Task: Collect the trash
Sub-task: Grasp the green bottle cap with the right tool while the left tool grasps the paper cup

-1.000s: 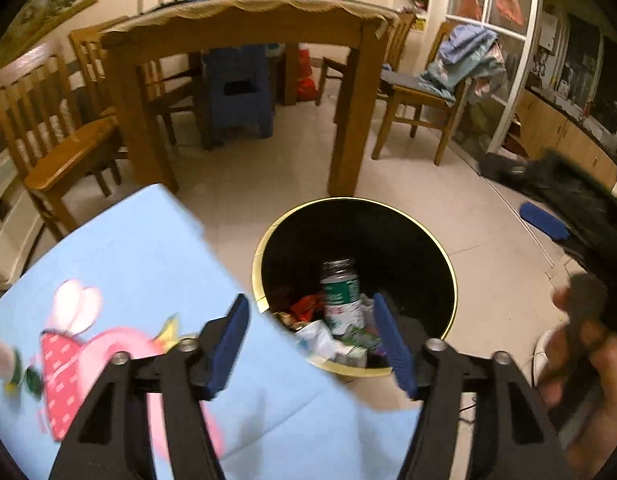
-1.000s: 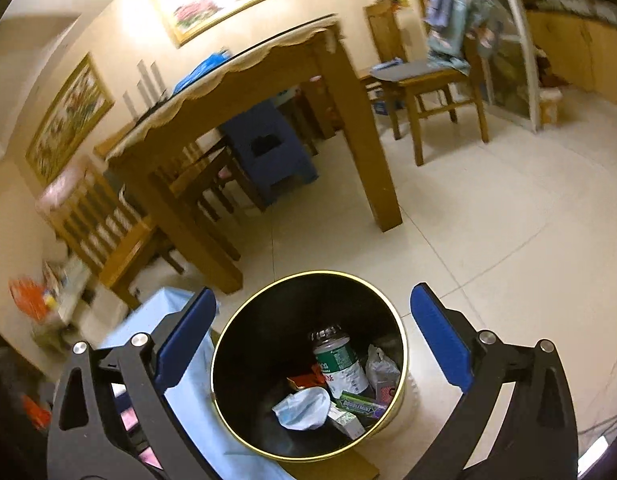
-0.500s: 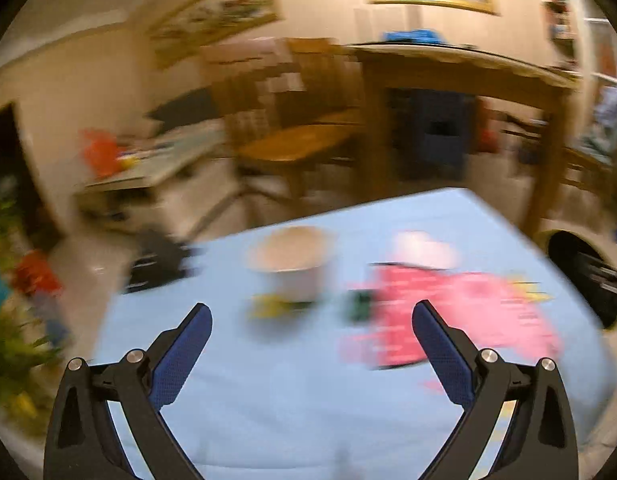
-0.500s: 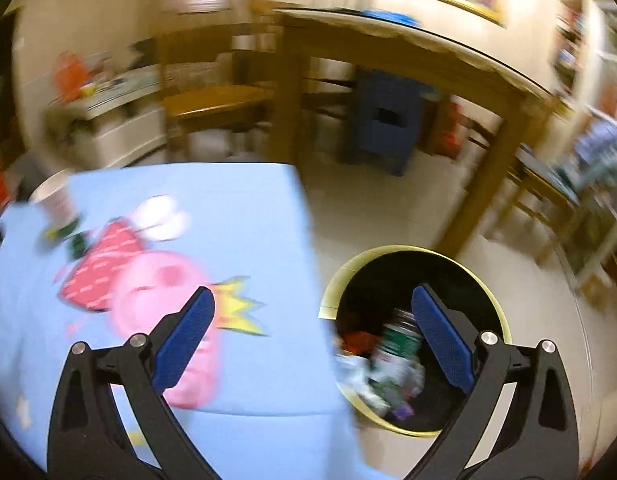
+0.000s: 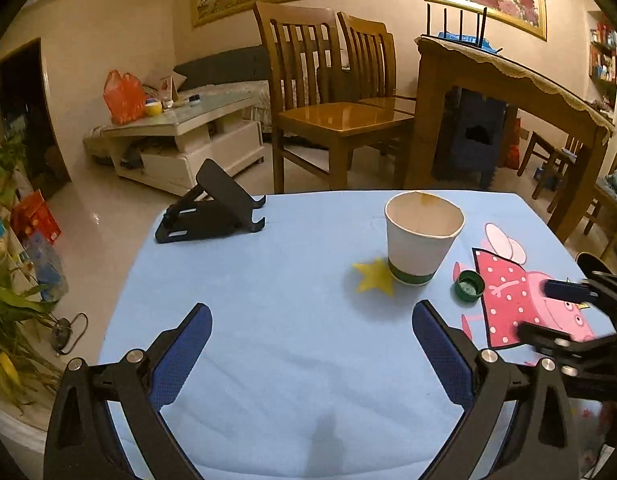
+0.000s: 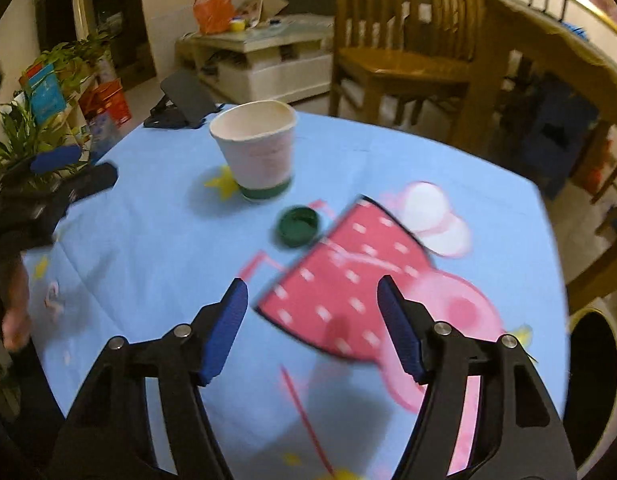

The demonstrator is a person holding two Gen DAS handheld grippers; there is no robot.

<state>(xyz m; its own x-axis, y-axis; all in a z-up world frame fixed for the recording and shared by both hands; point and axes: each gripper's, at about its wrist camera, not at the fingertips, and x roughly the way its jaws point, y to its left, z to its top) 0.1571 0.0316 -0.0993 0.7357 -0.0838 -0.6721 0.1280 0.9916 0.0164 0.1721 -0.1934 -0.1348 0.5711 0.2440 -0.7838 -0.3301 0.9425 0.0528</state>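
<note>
Both claws: bin to tabletop [image 5: 292,320].

- Your right wrist view is smeared by motion: the pink cartoon print [image 6: 372,280] at mid-frame has soft edges, and the green bottle cap [image 6: 298,226] shows no detail.
- At the right edge of that view, the black trash bin [image 6: 594,380] is cut off; its contents are hidden from you.
- At the lower left edge, a hand [image 6: 14,300] is blurred and partly out of frame.
- In your left wrist view, the right gripper [image 5: 564,312] at the right edge is blurred and cropped.
- The paper cup [image 5: 422,236] at upper centre-right looks perhaps empty; its bottom stays hidden.
</note>
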